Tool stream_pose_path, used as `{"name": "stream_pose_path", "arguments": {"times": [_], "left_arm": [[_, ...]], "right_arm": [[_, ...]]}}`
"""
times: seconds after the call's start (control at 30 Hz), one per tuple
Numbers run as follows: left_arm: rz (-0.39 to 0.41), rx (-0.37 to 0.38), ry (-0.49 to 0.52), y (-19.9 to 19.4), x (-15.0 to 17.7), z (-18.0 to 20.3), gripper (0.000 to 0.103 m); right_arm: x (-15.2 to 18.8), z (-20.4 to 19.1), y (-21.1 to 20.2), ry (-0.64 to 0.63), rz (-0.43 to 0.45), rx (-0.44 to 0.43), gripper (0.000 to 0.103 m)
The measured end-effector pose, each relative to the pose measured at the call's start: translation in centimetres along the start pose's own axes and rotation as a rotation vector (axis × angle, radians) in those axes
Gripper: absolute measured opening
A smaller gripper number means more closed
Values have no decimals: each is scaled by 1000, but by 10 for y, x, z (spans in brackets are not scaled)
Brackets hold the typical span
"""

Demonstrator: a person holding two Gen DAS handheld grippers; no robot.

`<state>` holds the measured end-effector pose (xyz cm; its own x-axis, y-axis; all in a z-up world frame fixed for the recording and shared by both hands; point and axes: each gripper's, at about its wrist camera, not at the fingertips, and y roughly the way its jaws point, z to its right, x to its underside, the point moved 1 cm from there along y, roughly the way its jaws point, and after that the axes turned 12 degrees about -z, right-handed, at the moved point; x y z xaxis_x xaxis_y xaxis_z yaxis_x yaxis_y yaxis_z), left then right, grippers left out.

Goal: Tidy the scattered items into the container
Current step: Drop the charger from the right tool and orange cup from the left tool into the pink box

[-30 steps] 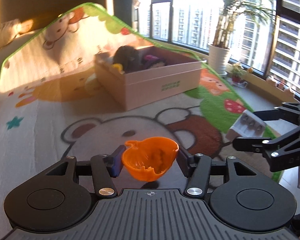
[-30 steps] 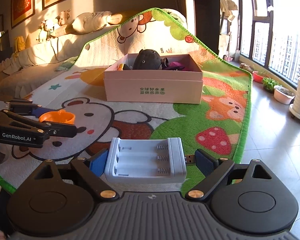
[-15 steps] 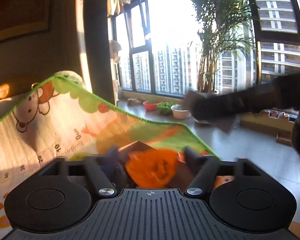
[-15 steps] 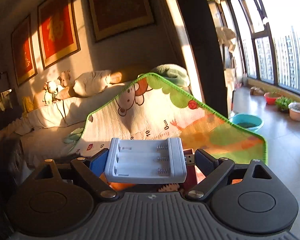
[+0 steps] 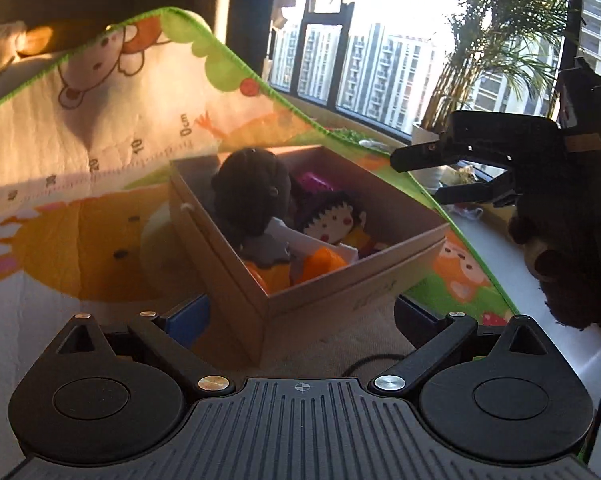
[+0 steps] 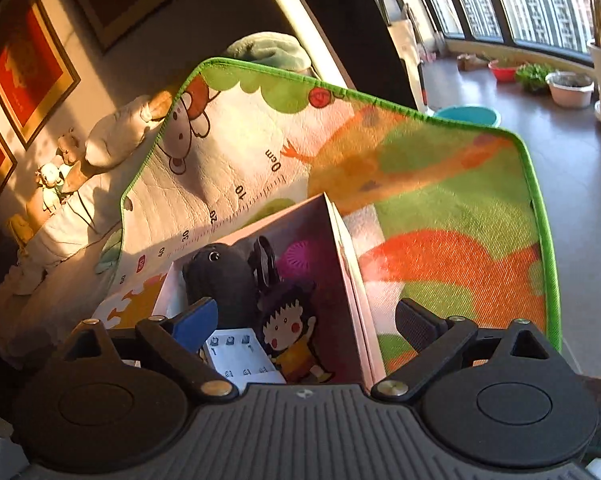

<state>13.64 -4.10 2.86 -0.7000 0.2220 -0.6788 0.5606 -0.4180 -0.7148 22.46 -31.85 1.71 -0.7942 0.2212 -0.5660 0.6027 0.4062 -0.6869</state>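
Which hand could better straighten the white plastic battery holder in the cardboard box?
Right. The right gripper, jaws opening, empty, hangs over the battery holder; the left gripper, also opening empty, faces the box from outside.

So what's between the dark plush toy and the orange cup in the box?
In the left wrist view, the white battery holder lies between the dark plush toy and orange cup.

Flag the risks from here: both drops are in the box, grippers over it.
1. The left gripper straddles the cardboard box's near corner with its jaws opening and nothing between them; pulling back low could catch the corner and drag the box.
2. The right gripper, jaws opening and empty, hangs over the battery holder and cartoon doll; dipping could snag them.
3. The orange cup lies high in the near corner and might tip out if jolted.
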Motion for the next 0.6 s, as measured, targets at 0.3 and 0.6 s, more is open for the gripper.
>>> {"name": "stream_pose_path", "arguments": {"times": [0.3,0.6], "left_arm": [[8,108,12,-5,1,1,102],[49,-2,-66,-26,12,-53,102]], "right_arm": [[8,-27,16,-69,-35,14,103],[17,-90,49,-172,-80,-8,103]]}}
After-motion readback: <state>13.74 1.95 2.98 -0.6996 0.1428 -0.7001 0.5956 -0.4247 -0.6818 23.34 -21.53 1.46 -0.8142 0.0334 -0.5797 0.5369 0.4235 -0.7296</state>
